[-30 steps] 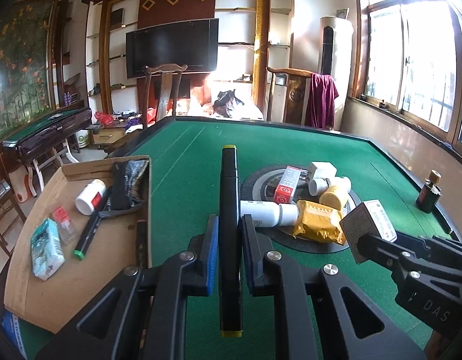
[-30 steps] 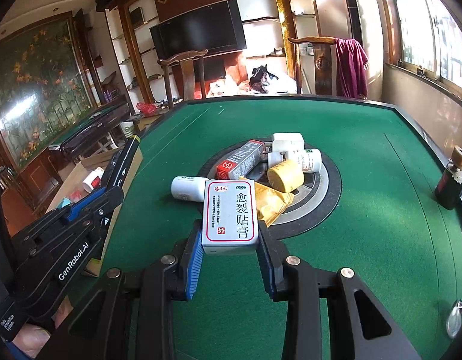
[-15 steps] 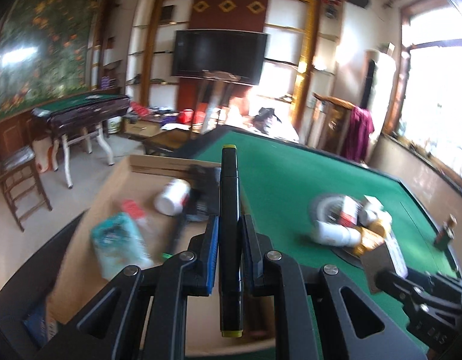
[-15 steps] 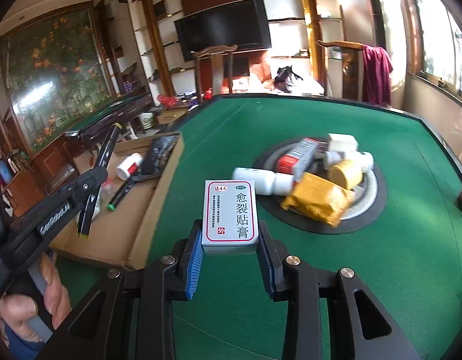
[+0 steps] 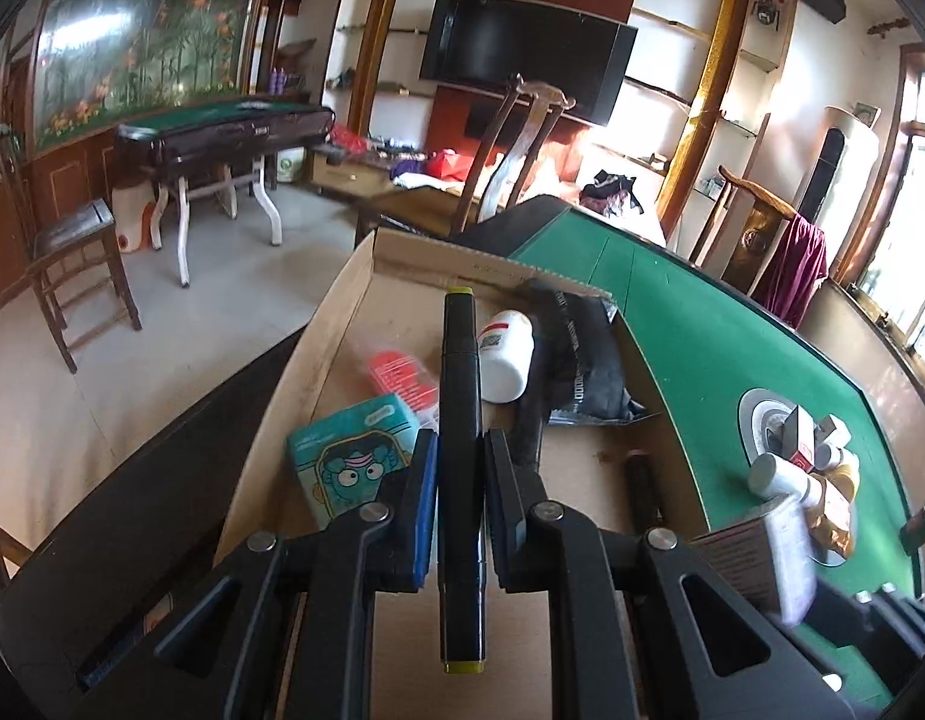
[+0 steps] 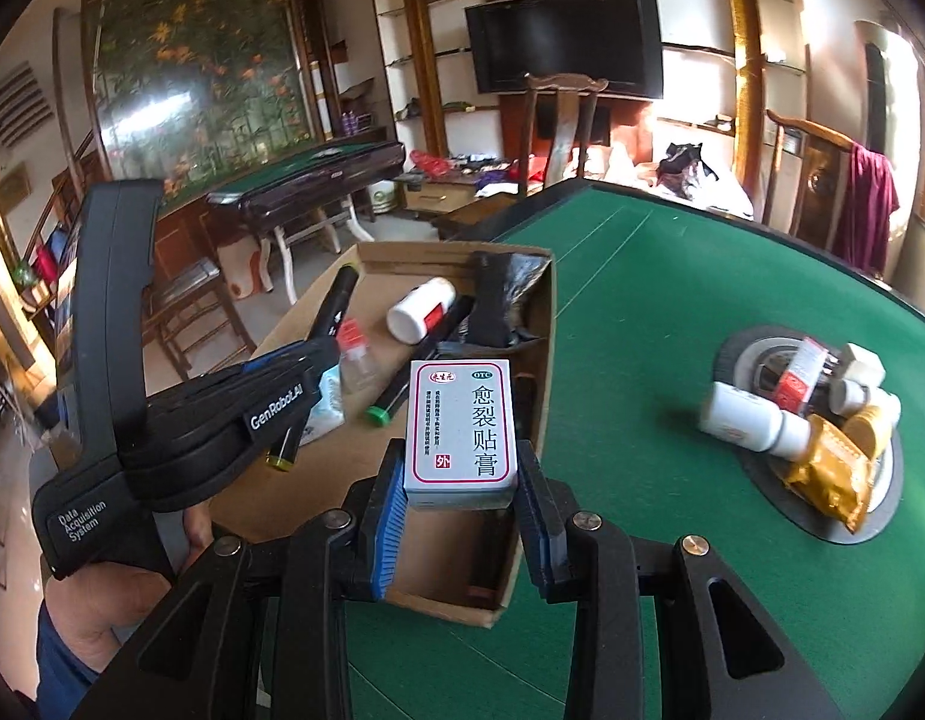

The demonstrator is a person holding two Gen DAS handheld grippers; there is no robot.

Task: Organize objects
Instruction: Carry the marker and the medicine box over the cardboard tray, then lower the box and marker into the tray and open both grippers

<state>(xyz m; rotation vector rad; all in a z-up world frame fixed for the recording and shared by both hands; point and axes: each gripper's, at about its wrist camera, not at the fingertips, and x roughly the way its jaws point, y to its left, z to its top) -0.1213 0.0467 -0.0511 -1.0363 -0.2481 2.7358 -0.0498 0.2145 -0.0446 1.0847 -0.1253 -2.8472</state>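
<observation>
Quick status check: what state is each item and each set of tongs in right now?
Left tongs: shut on black marker.
Black marker: held over cardboard box.
Right tongs: shut on white carton.
White carton: held, label up.
White bottle: lying in box.
Green-capped marker: lying in box.

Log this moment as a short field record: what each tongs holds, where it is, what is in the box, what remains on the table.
left tongs: shut on black marker, above the cardboard box
right tongs: shut on white medicine box, at the box's near right corner
in box: white bottle, tissue pack, green-capped marker, black pouch
left on table: pile of bottles and packets on the round centre plate
</observation>
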